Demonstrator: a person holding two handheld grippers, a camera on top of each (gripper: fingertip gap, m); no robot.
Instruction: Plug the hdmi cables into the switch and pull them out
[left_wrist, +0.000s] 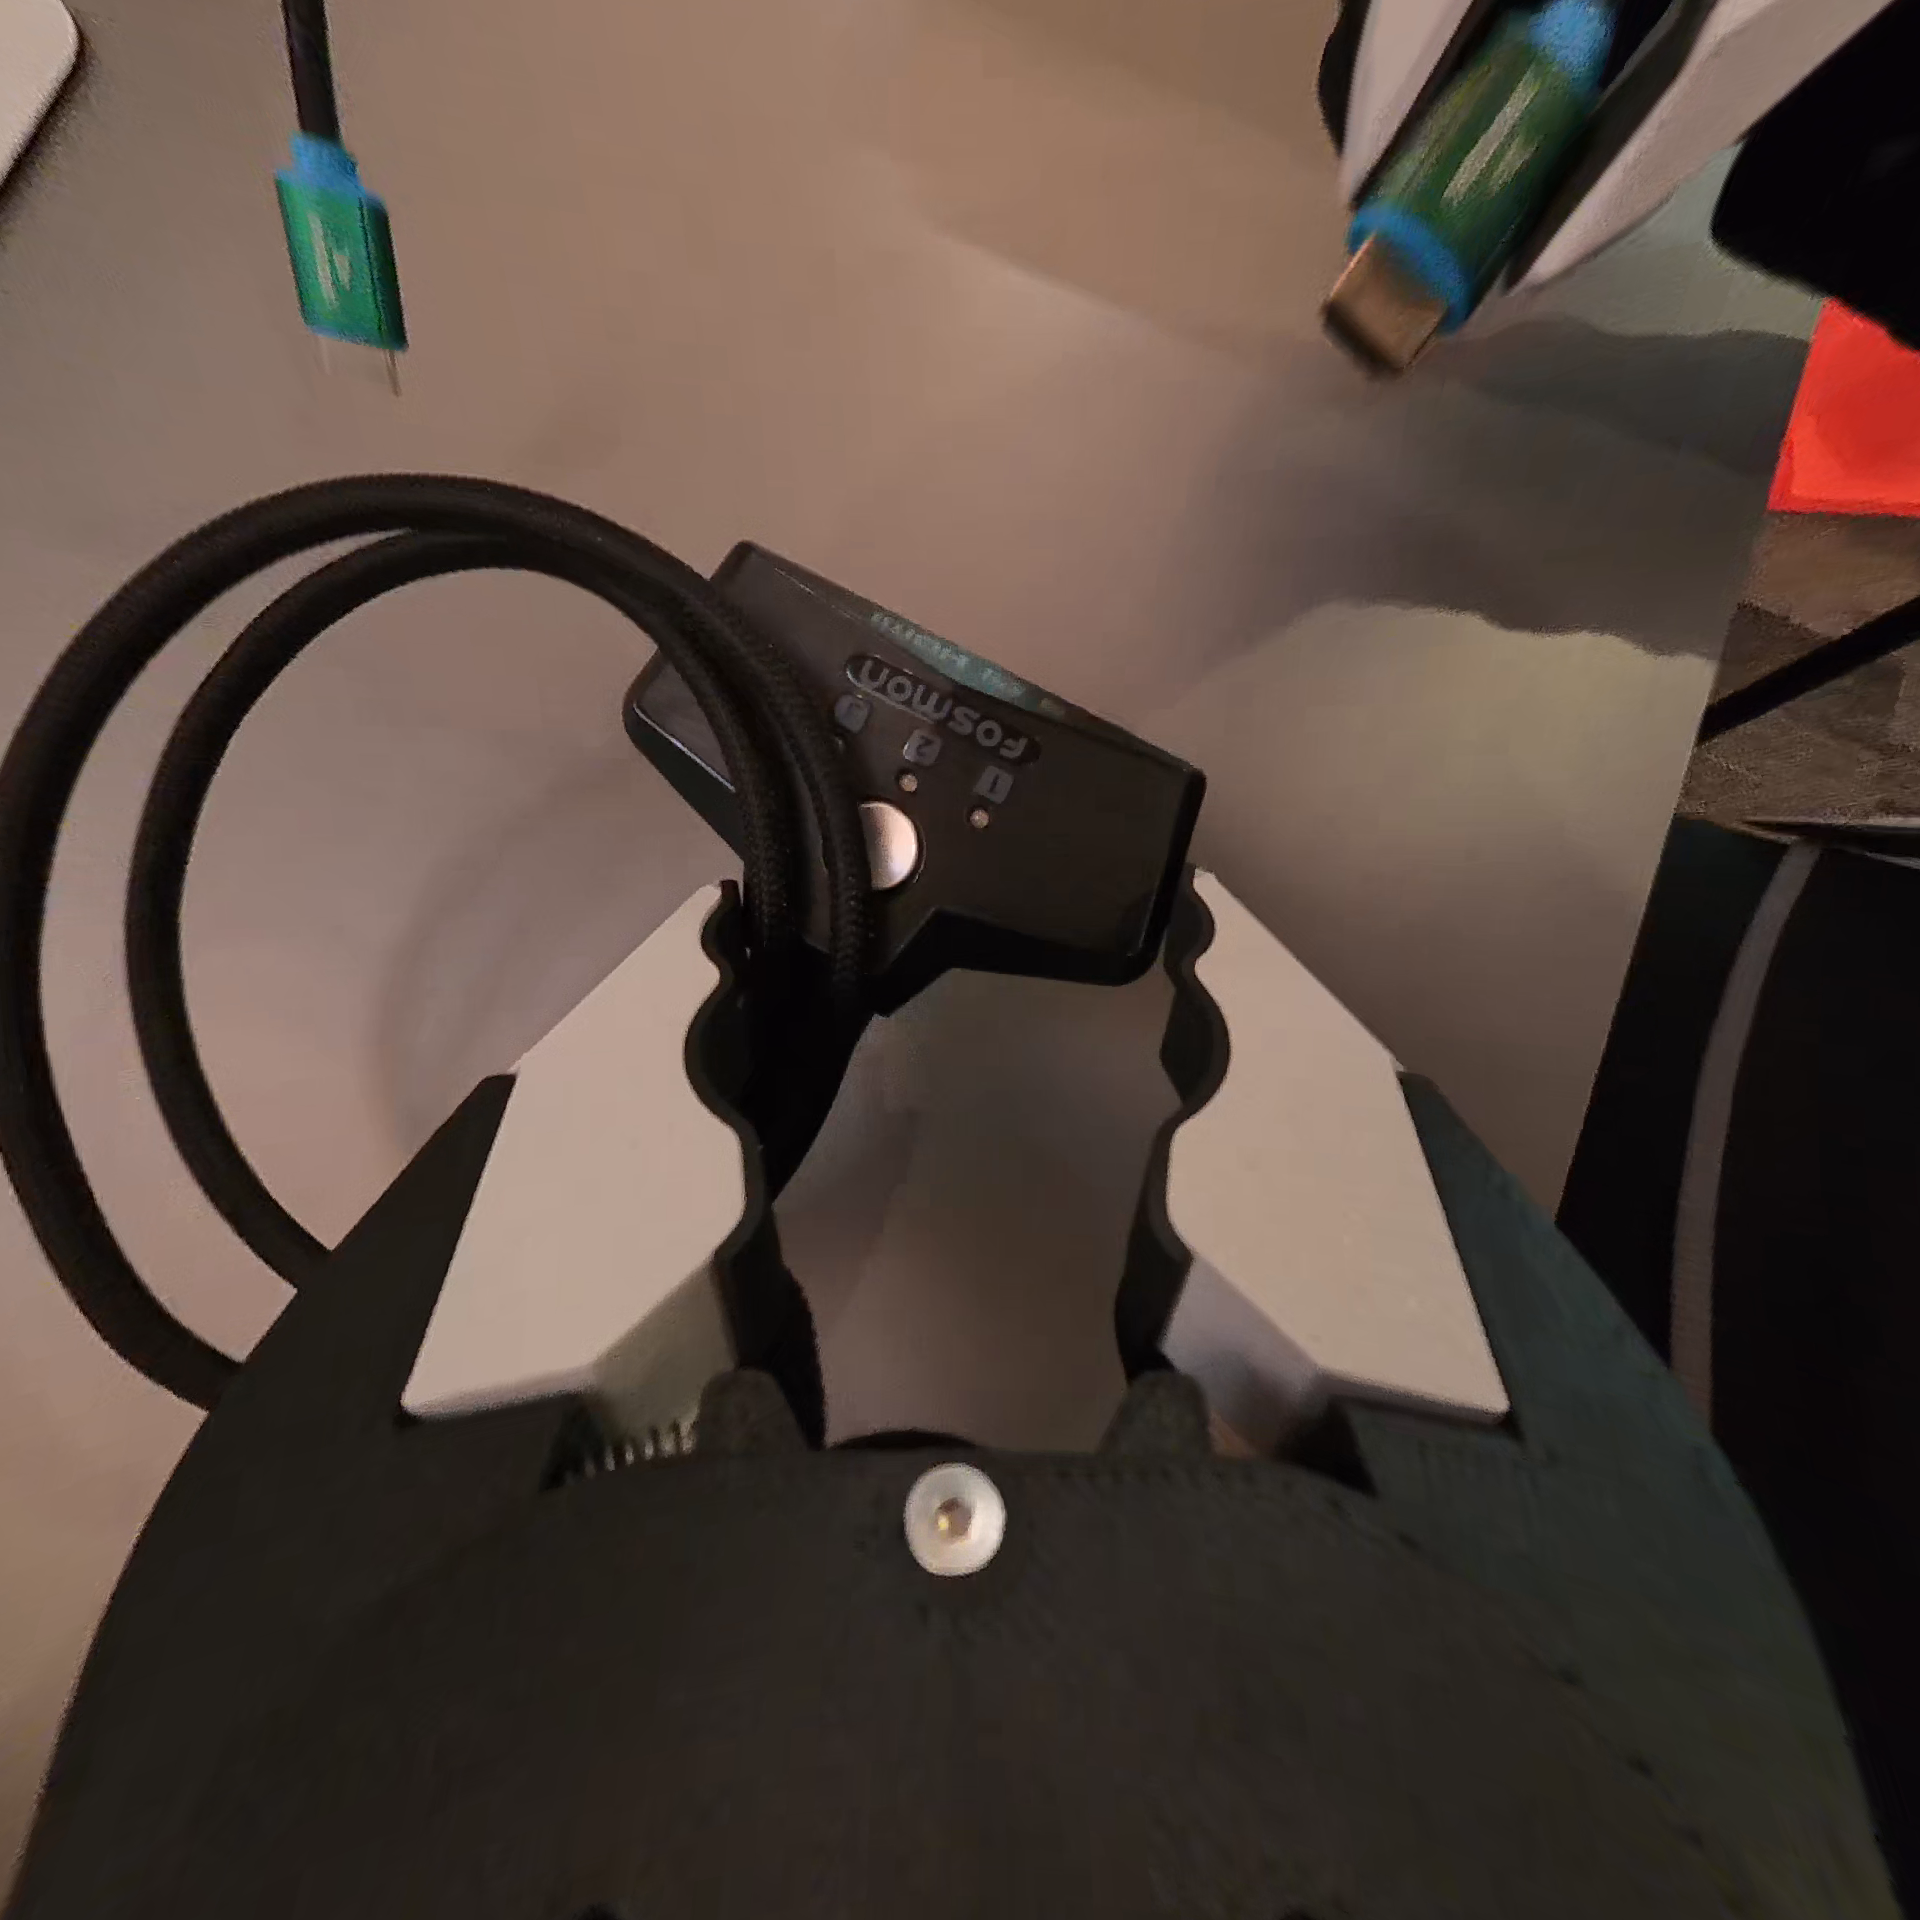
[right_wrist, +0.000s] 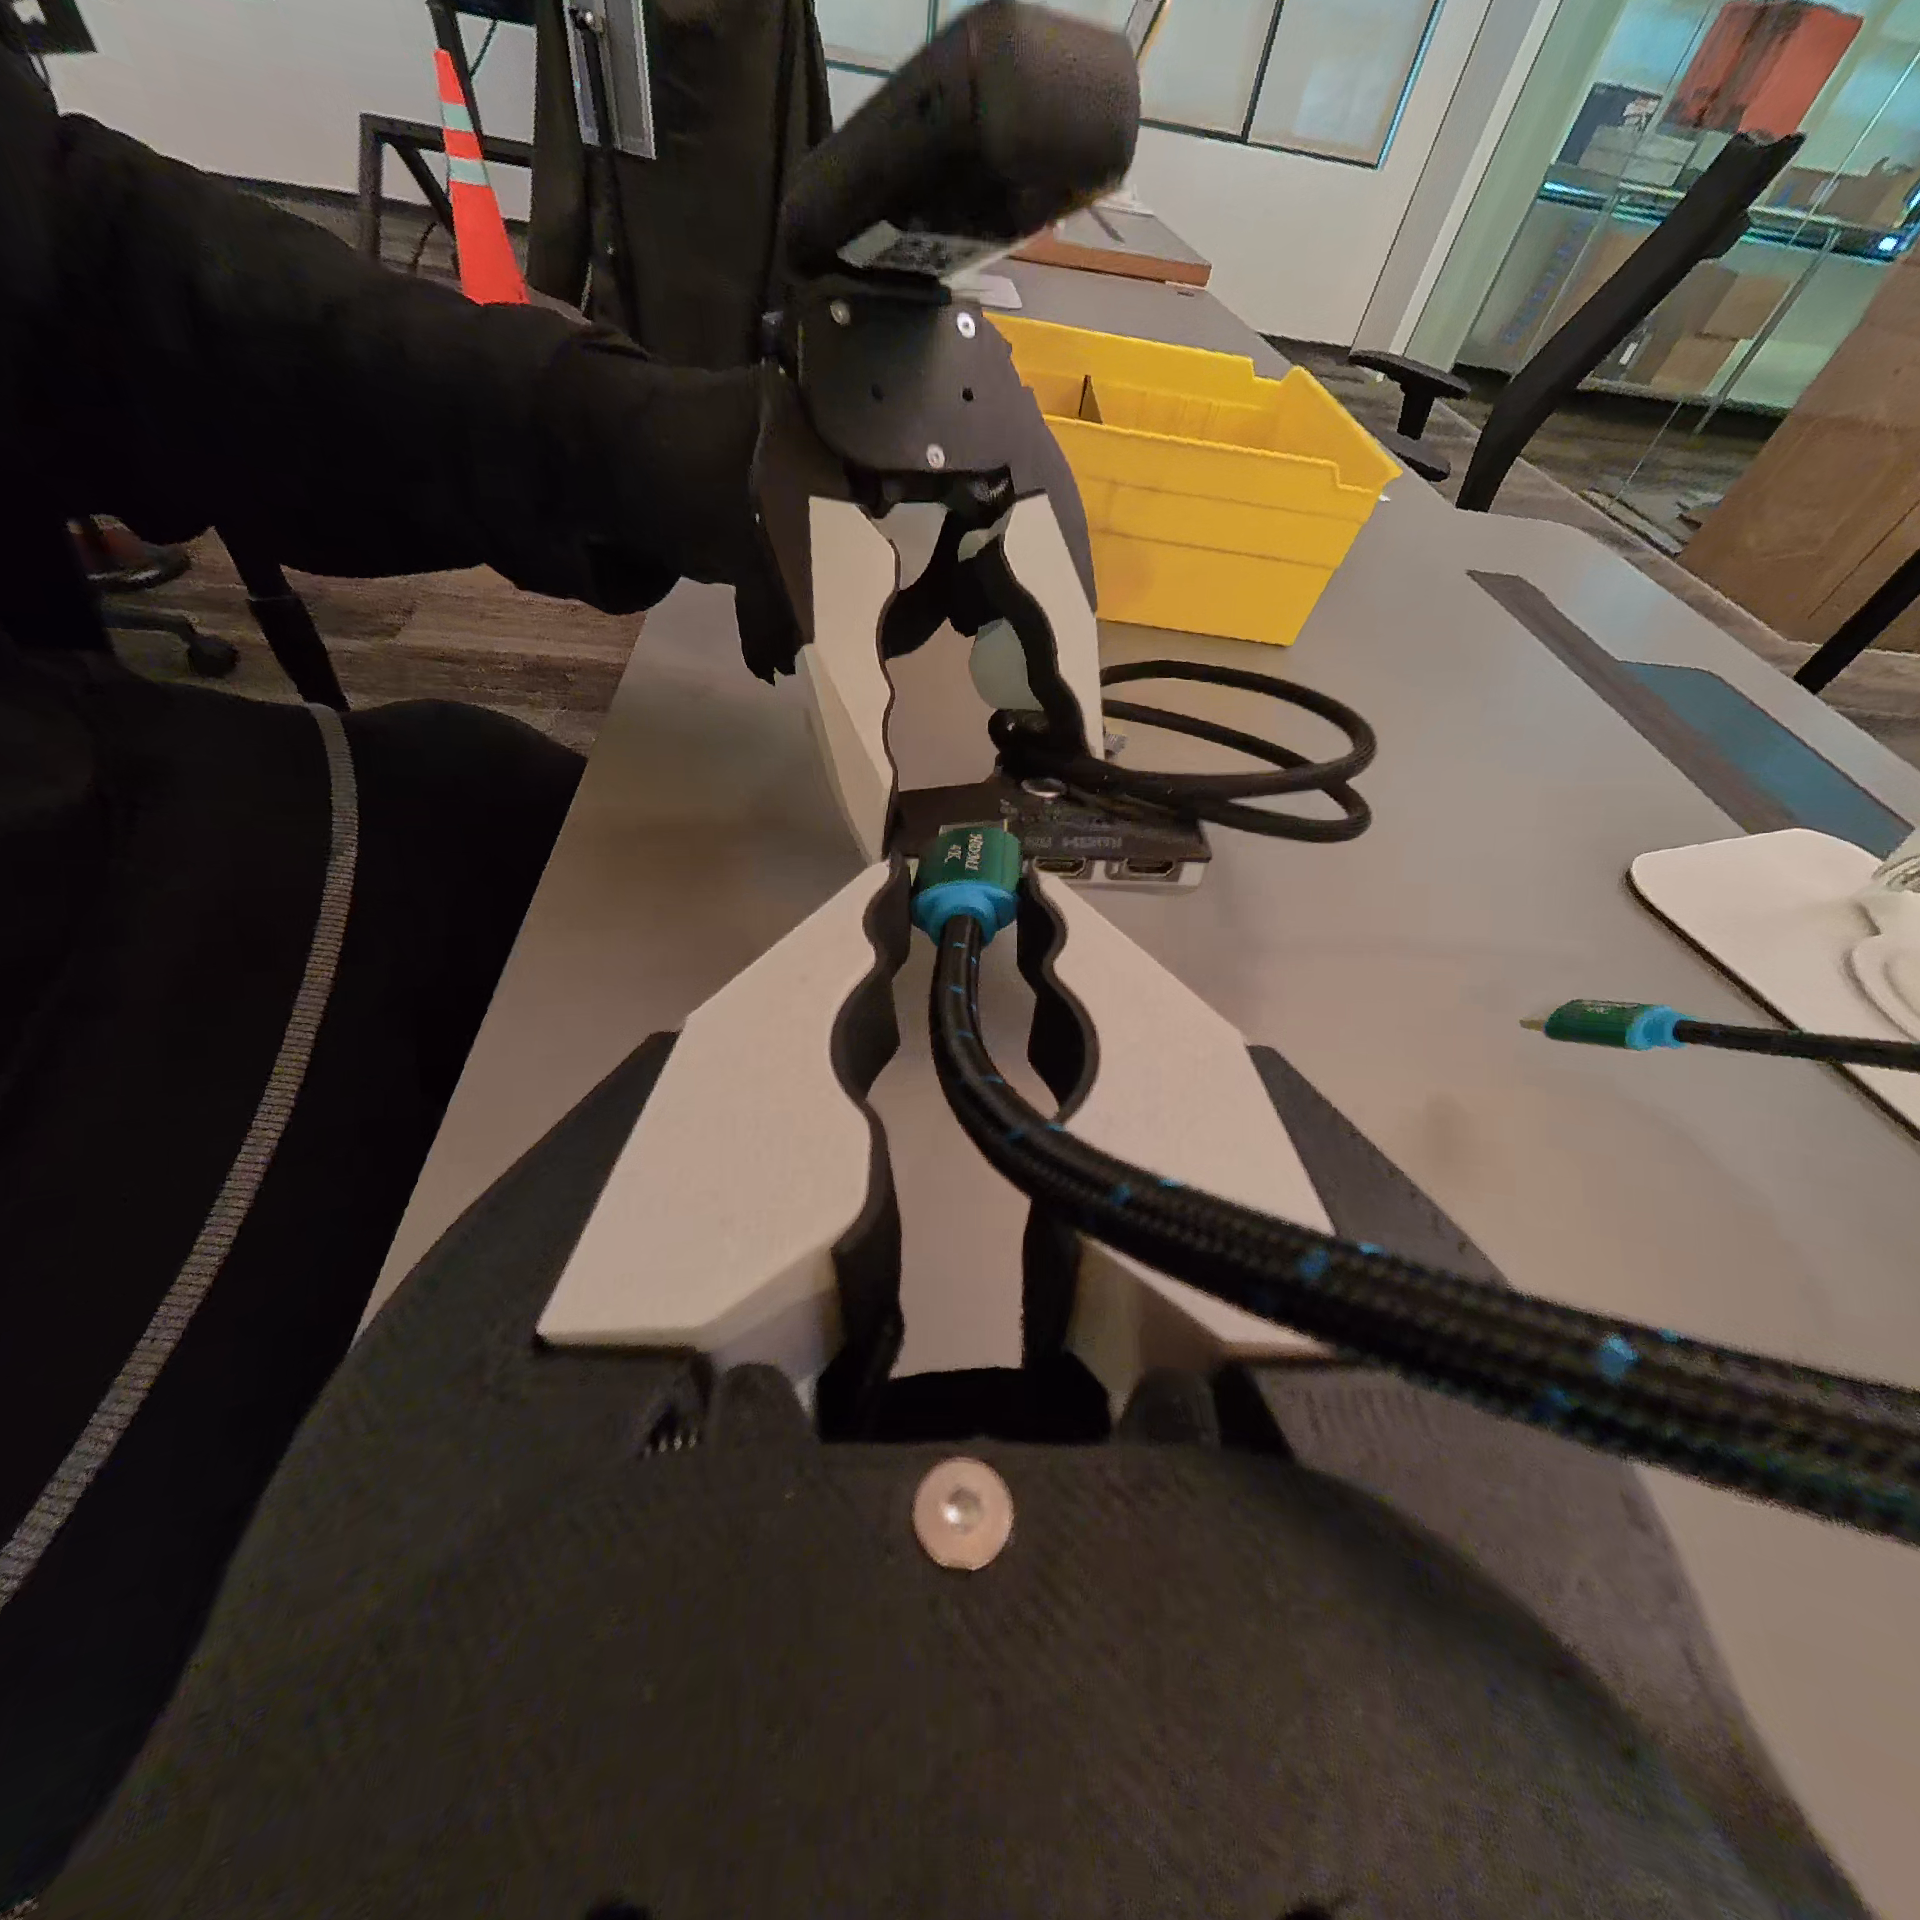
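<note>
Two HDMI plugs (right_wrist: 977, 862) (right_wrist: 1600, 1027), one switch (left_wrist: 935, 790)

Matt black plastic switch (left_wrist: 914, 790); braided cloth-sheathed cable (right_wrist: 1299, 1257) with metallic green plug (right_wrist: 971, 857); smooth grey table (right_wrist: 1455, 748).

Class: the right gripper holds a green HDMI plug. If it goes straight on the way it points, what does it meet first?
Probably the black HDMI switch: the plug in the right gripper points at its port side, just ahead. How far apart they are is unclear.

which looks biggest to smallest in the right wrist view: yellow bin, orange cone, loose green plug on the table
1. yellow bin
2. orange cone
3. loose green plug
The cone stands farther back, so apparent size only.
</note>
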